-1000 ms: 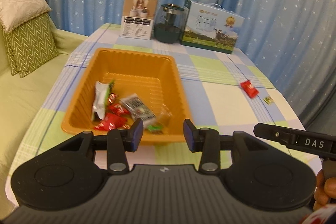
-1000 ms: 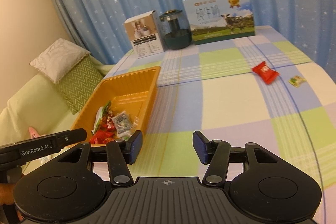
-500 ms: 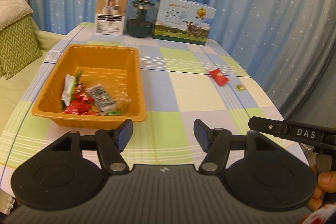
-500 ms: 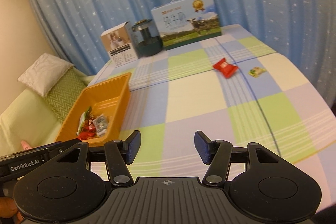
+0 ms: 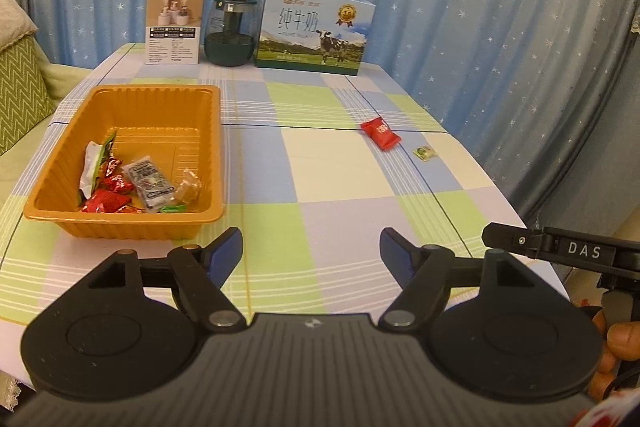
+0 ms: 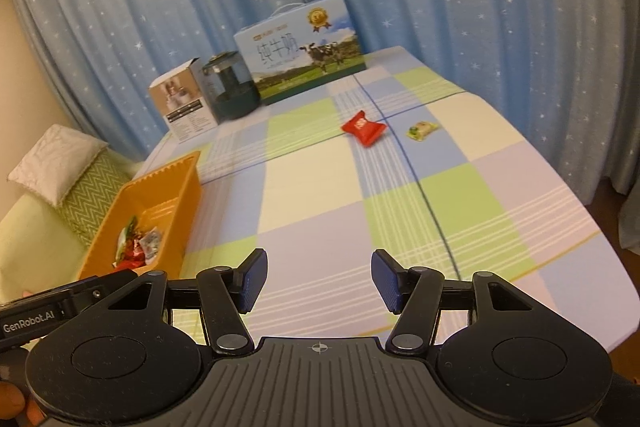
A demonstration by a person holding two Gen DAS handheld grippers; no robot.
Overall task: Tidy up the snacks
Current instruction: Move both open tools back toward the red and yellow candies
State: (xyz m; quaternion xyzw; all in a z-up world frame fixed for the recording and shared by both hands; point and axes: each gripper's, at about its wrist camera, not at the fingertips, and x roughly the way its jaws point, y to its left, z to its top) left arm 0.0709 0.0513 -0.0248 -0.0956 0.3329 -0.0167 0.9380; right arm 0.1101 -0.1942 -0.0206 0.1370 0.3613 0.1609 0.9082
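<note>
The left gripper (image 5: 311, 247) hangs over the near edge of the bench (image 5: 340, 187), its blue ribbed pads spread wide with nothing between them — the jaws have just been opening. Ahead and to its left sits a ribbed orange plastic tray (image 5: 132, 227), shallow and rectangular, with crinkly wrapped snacks (image 5: 136, 183) heaped at its near end. The right gripper (image 6: 319, 281) is moderately open and empty over the checked cloth. Well ahead of it, slightly right, lie a glossy red pillow-shaped packet (image 6: 363, 127) and, just beside it, a small pale green sweet (image 6: 422, 129) — both far from the tray.
</note>
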